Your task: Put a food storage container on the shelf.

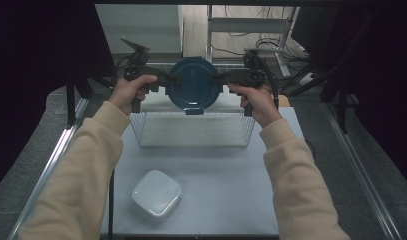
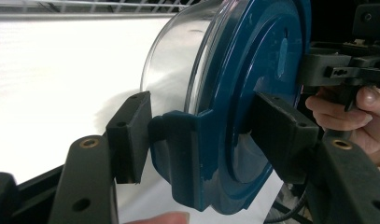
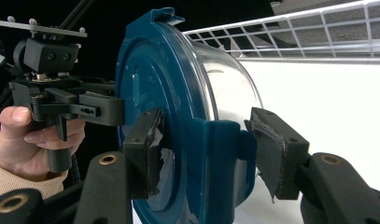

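Observation:
A round clear glass container with a dark blue clip-on lid point(image 1: 193, 85) hangs in the air between my two grippers, above the far rim of the wire basket point(image 1: 191, 142). My left gripper point(image 1: 172, 80) is shut on the lid's left clip. In the left gripper view its pads point(image 2: 131, 135) press the clip and lid edge point(image 2: 187, 149). My right gripper point(image 1: 217, 77) is shut on the opposite clip point(image 3: 220, 154), one pad on the lid face, the other under the rim. The glass bowl point(image 3: 225, 79) looks empty.
The wire basket stands on the white table point(image 1: 216, 175), at its far end. A white rounded-square dish point(image 1: 156, 193) lies near the front left. Dark curtains and metal rails flank the table; a rack with cables point(image 1: 261, 40) stands behind.

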Demonstrator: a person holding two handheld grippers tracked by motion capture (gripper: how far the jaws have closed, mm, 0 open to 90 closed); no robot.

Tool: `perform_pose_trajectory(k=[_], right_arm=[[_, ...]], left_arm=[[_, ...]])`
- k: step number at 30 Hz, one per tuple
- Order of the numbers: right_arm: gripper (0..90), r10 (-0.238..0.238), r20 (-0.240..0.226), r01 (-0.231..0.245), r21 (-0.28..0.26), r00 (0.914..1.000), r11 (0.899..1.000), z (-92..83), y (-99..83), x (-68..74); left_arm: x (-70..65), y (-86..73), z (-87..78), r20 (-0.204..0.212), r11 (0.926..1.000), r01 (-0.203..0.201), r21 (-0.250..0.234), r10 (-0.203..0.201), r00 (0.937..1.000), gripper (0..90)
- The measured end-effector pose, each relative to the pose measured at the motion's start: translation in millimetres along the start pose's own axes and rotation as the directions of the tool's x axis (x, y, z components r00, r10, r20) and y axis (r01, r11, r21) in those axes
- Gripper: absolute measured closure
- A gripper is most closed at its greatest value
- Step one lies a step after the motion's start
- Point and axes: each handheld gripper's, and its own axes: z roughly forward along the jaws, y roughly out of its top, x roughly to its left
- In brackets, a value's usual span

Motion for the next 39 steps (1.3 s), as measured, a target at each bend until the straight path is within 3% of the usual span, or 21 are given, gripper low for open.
perform_pose_trajectory(k=[6,10,13,16,22,24,29,31,34,35,37,39], right_arm=[[45.9,0.014,0.003,-0.014,-0.008,0.9999,1.0,10.6,10.2,-7.2],[43.0,0.084,0.008,-0.084,0.036,0.9964,0.996,19.5,13.0,-15.9],[41.6,0.154,-0.004,-0.153,0.065,0.9881,0.986,25.9,12.3,-24.7],[41.5,0.177,-0.008,-0.177,0.046,0.9842,0.983,28.7,12.6,-30.5],[40.7,0.251,-0.013,-0.251,0.026,0.9678,0.968,34.5,13.5,-43.0],[41.0,0.268,-0.01,-0.268,0.006,0.9634,0.963,33.6,14.2,-45.8],[40.7,0.269,-0.012,-0.27,-0.015,0.963,0.963,32.7,12.9,-47.3],[35.6,0.26,-0.007,-0.26,-0.022,0.9657,0.965,32.4,11.3,-46.0],[15.0,0.223,0.002,-0.222,-0.053,0.9749,0.974,28.2,10.7,-38.1],[15.0,0.223,0.002,-0.222,-0.053,0.9749,0.974,28.2,10.7,-38.1],[12.0,0.177,0.023,-0.175,-0.075,0.984,0.982,22.8,9.3,-29.2],[9.3,0.121,0.042,-0.118,-0.068,0.9918,0.991,17.6,6.6,-19.2]], left_arm=[[17.2,5.1,3.5,0.04,0.9978,0.06,-0.028,-0.059,0.9975,39.9],[27.2,6.8,8.5,0.05,0.9905,0.122,-0.063,-0.119,0.9916,39.8],[32.3,7.4,13.1,0.051,0.9838,0.163,-0.074,-0.16,0.9859,39.3],[34.9,7.0,16.8,0.05,0.9787,0.186,-0.086,-0.183,0.9819,38.5],[34.9,7.0,22.7,0.042,0.9752,0.194,-0.106,-0.191,0.9807,37.5],[33.4,6.9,24.1,0.04,0.9769,0.187,-0.104,-0.184,0.9821,36.9],[30.6,5.4,26.2,0.033,0.9822,0.152,-0.111,-0.149,0.9883,35.1],[28.0,3.7,26.8,0.021,0.9835,0.126,-0.13,-0.124,0.992,32.6],[19.5,1.5,22.2,-0.012,0.9832,0.072,-0.168,-0.075,0.9971,21.5],[16.3,0.5,19.4,-0.034,0.9815,0.049,-0.185,-0.057,0.9978,21.5],[9.9,-2.4,11.1,-0.085,0.9771,-0.004,-0.213,-0.015,0.9962,20.7],[5.8,-5.7,3.7,-0.076,0.9753,-0.028,-0.219,0.011,0.997,23.7]])
